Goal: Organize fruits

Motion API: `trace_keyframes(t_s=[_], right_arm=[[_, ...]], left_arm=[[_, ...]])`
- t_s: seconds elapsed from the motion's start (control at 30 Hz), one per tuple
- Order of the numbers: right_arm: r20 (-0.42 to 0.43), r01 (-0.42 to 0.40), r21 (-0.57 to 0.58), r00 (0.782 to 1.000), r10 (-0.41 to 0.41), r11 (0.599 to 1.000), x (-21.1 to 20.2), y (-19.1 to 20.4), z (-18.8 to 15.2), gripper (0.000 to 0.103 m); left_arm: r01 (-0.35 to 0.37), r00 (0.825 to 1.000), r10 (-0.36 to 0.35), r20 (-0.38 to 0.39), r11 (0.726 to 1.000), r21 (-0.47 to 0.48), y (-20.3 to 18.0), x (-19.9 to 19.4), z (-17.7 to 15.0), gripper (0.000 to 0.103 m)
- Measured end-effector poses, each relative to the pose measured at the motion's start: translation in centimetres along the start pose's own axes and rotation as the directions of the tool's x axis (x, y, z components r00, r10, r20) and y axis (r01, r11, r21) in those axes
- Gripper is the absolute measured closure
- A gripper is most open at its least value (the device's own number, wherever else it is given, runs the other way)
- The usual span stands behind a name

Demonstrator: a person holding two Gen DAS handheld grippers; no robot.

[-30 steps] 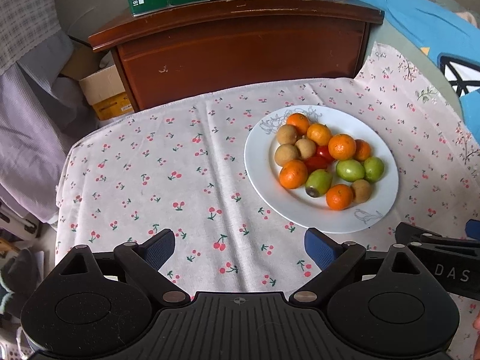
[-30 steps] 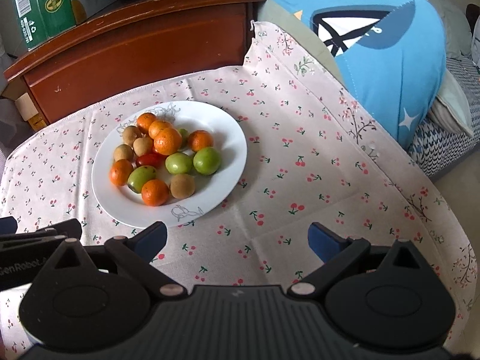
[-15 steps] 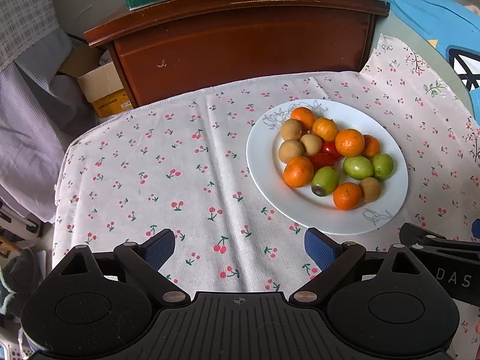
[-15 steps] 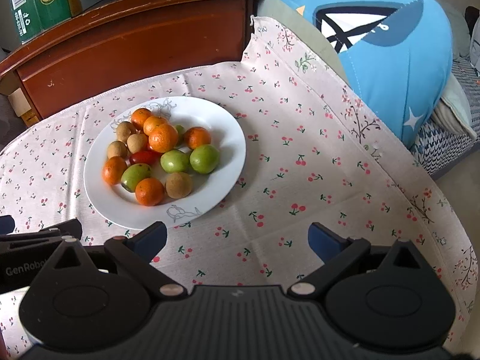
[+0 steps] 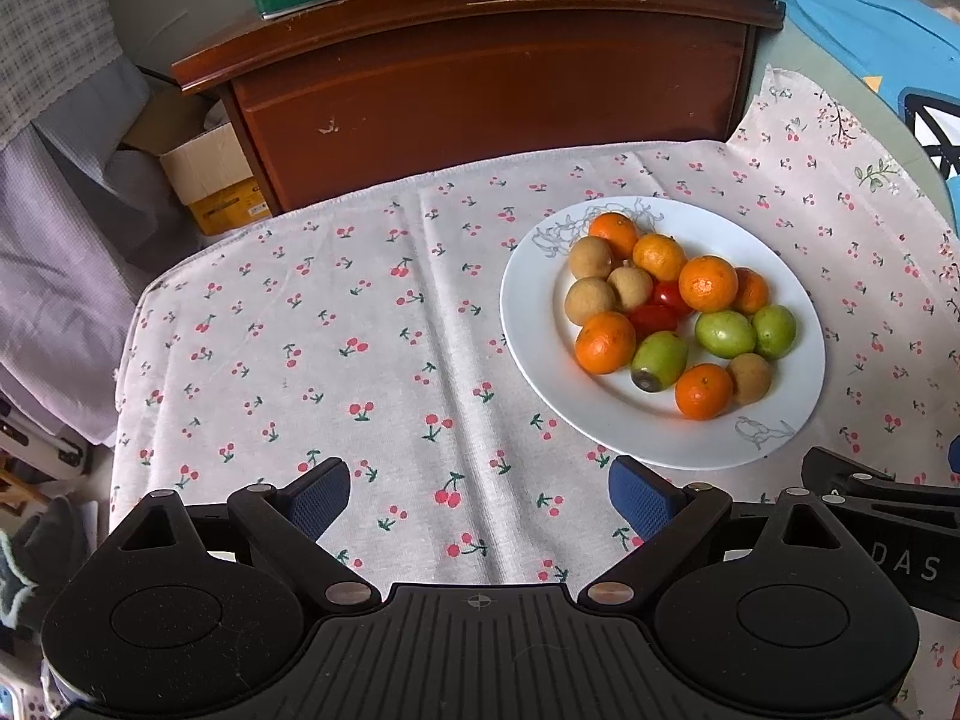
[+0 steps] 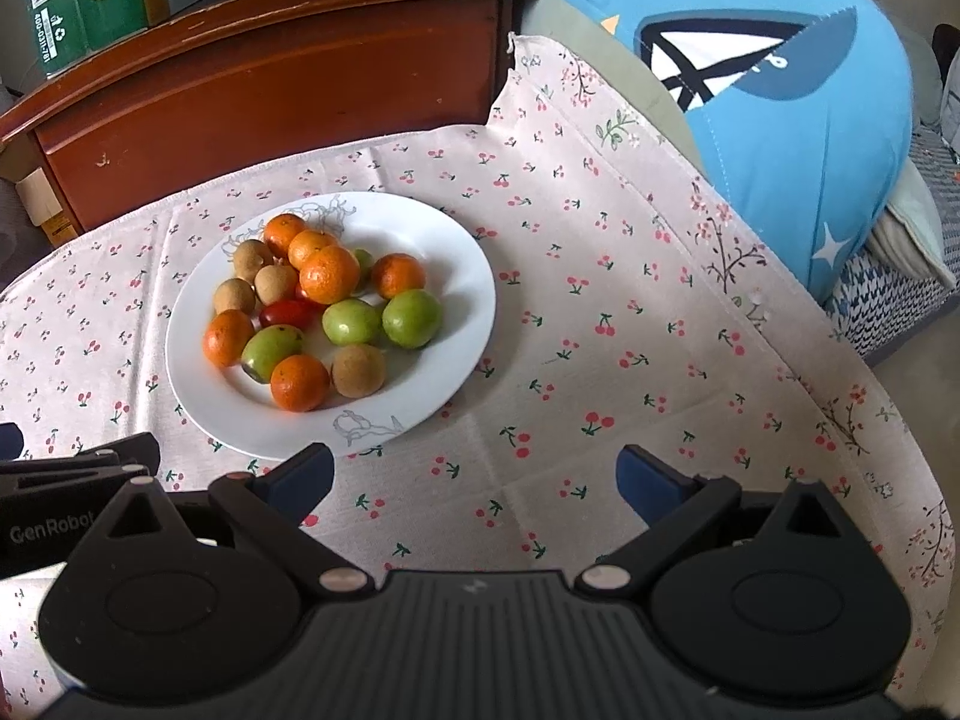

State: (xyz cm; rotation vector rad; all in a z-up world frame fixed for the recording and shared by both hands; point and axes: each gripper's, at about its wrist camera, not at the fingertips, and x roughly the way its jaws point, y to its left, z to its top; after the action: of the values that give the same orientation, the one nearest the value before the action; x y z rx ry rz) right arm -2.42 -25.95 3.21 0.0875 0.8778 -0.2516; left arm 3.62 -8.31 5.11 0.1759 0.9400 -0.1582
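on the cherry-print cloth (image 5: 360, 330) sits the white plate (image 5: 798, 396) heaped with fruits (image 5: 672, 312); near its front rim the left gripper (image 5: 480, 495) and right gripper (image 6: 474, 474) hover level, jaws wide apart, empty.

- Plate (image 5: 528, 324): glossy white glazed ceramic, smooth, with grey line drawings at the rim.
- Tablecloth (image 5: 336, 360): matt woven cloth with a cherry print, lightly creased.
- Tangerines (image 5: 708, 283): shiny, finely pitted peel.
- Longans (image 5: 590, 300): dull, rough tan skin.
- Cabinet (image 5: 492, 90): dark varnished wood, scuffed.
- Left hand-held gripper (image 5: 479, 489): matt black plastic, ribbed body, metal pins, blue textured pads (image 5: 639, 495).
- Box (image 5: 207, 174): plain cardboard.
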Motion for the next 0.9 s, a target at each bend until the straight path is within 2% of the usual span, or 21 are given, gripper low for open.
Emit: trace_keyframes(t_s=[0.47, 0.9], right_arm=[[0.006, -0.002, -0.017, 1.0, 0.002, 1.0, 0.2, 0.4, 0.0, 0.003], [0.008, -0.083, -0.037, 0.997, 0.083, 0.996, 0.0, 0.6, -0.9, 0.003]], left_arm=[[-0.015, 1.0, 0.015, -0.006, 1.0, -0.001, 0.3, 0.1, -0.1, 0.009], [-0.029, 1.0, 0.029, -0.006, 0.999, -0.014, 1.6, -1.0, -1.5, 0.009]])
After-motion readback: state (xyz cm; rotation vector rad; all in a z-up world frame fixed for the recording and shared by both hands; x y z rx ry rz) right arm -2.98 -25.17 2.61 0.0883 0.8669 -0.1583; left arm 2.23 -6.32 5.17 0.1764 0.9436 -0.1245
